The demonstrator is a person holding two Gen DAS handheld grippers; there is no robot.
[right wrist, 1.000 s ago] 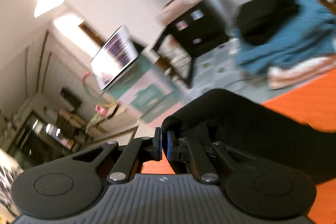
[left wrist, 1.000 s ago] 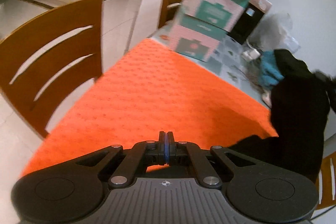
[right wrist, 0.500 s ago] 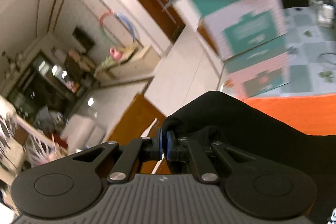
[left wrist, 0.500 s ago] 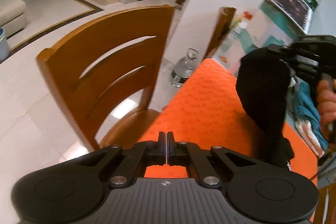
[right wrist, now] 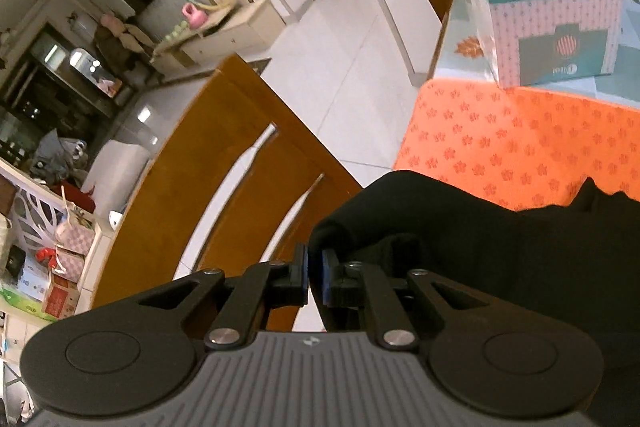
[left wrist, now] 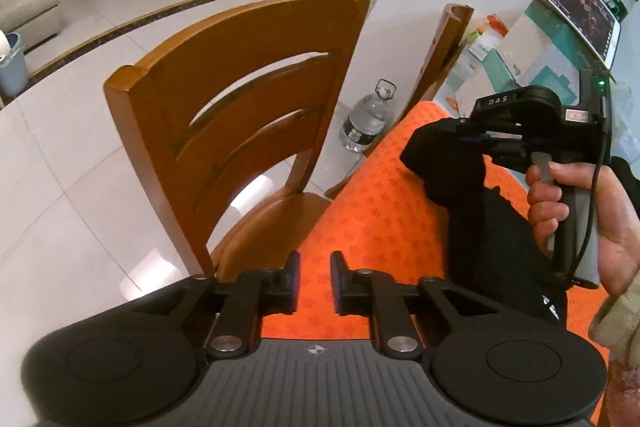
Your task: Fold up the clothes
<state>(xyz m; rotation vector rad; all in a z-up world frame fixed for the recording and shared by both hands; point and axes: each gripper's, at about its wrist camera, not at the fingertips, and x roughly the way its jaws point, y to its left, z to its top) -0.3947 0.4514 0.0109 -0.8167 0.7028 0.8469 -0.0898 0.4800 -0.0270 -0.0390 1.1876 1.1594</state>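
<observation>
My right gripper [right wrist: 314, 269] holds a bunched fold of the black garment [left wrist: 472, 195] up off the orange table mat [left wrist: 380, 211]; its jaws stand narrow and are starting to part, with cloth between them and, as far as I can tell, pinched there. The rest of the garment hangs from that grip and trails onto the mat toward the near right edge, in front of my right hand [left wrist: 576, 211]. My left gripper [left wrist: 314, 269] hovers over the near left edge of the mat, beside the wooden chair [left wrist: 248, 115]; its jaws are opening and hold nothing, only bare mat showing in the gap. I judge the fold barely begun: the garment is 1 crumpled hanging mass, not spread, with no flat layer or crease in view. Left to do: lay it out, take a 2nd corner with my left gripper, and make every fold.
</observation>
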